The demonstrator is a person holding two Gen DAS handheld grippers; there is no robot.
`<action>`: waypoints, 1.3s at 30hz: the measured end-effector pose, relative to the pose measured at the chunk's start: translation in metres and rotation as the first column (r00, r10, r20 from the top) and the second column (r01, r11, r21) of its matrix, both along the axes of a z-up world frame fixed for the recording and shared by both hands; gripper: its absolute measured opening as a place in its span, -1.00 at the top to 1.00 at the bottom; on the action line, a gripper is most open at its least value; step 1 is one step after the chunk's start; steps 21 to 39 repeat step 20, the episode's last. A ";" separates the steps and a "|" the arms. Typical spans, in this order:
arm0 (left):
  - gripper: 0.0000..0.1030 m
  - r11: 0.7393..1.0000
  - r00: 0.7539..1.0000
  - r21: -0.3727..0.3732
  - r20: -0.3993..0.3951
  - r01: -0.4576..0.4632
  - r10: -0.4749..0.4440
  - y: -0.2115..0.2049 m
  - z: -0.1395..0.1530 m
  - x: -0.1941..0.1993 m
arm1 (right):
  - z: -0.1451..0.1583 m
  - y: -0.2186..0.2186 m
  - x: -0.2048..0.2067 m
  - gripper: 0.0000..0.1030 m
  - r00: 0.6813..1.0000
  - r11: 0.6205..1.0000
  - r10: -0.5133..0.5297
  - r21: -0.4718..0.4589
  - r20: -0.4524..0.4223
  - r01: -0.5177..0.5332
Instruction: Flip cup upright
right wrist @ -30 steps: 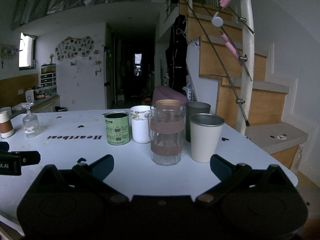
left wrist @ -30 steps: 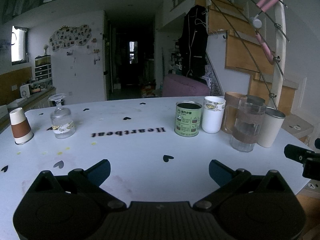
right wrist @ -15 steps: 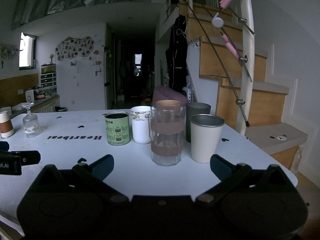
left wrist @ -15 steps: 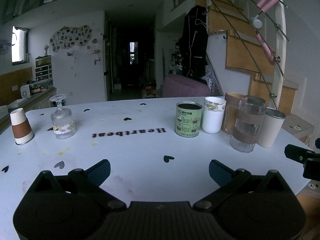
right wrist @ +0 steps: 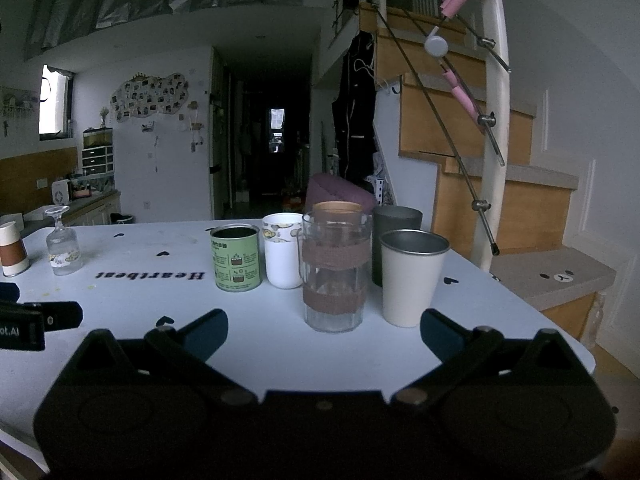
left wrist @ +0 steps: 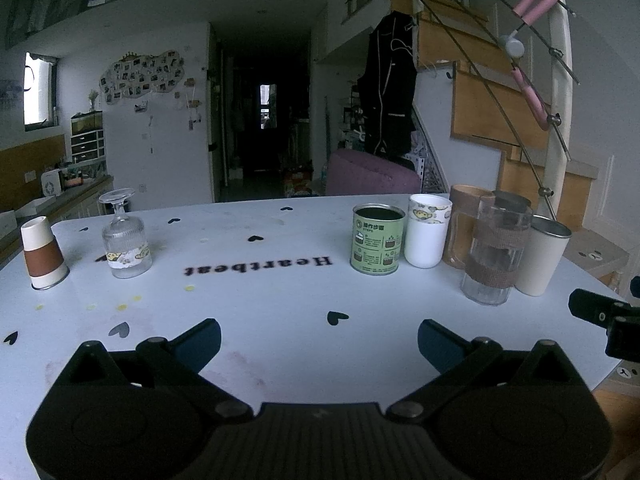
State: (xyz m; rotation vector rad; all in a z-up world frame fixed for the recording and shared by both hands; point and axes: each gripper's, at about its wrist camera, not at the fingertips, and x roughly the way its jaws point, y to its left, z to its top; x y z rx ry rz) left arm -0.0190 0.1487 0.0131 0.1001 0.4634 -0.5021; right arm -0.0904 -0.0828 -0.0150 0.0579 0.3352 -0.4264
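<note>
An upside-down paper cup (left wrist: 43, 254), white with a brown band, stands at the table's far left; it also shows in the right wrist view (right wrist: 12, 249). An upside-down stemmed glass (left wrist: 126, 240) stands beside it, also seen in the right wrist view (right wrist: 63, 246). My left gripper (left wrist: 319, 338) is open and empty, low over the near table, well short of both. My right gripper (right wrist: 323, 330) is open and empty, just in front of a clear glass with brown bands (right wrist: 335, 272).
Upright vessels cluster at the right: green tin (left wrist: 377, 240), white mug (left wrist: 426, 230), banded glass (left wrist: 496, 256), cream steel tumbler (left wrist: 540, 256), grey cup (right wrist: 396, 240). The white table (left wrist: 260, 292) carries heart stickers. Staircase and railing (right wrist: 496, 120) stand to the right.
</note>
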 end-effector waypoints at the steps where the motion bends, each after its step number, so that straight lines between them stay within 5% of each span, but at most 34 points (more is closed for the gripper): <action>1: -1.00 1.000 1.000 0.000 0.000 0.000 0.000 0.000 0.000 -0.001 | 0.000 0.000 0.000 -1.00 1.000 1.000 0.000 0.000 0.000 0.000; 39: -1.00 1.000 1.000 0.000 0.001 0.000 0.000 0.001 0.001 0.000 | 0.000 0.001 0.000 -1.00 1.000 1.000 -0.001 -0.001 0.000 0.001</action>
